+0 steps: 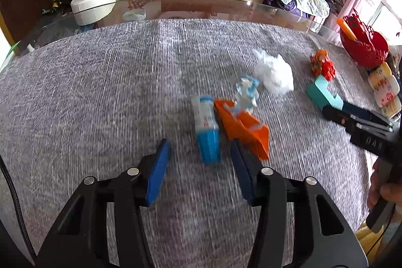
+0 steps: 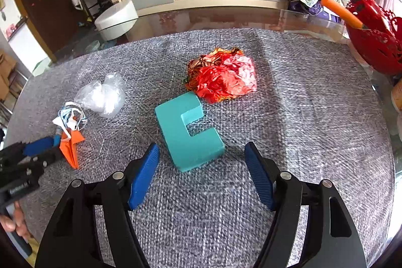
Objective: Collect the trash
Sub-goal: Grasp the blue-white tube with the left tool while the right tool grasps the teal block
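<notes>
Only in left wrist view: blue-and-white cardboard box (image 1: 207, 128) beside folded orange paper (image 1: 242, 128) — ahead of parted left gripper (image 1: 201, 152). Teal C-shaped foam block (image 2: 187, 131) between wide, empty right gripper (image 2: 202, 151) pads (image 2: 144, 176) — crumpled red foil (image 2: 223, 74) farther.

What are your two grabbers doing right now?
Left gripper open around blue box. Right gripper open around teal block. Nothing blocking.

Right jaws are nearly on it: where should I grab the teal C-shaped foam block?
Grip the teal block across its solid spine, from above at the near end. It lies flat, notch facing right; the right gripper already straddles that end.
</notes>
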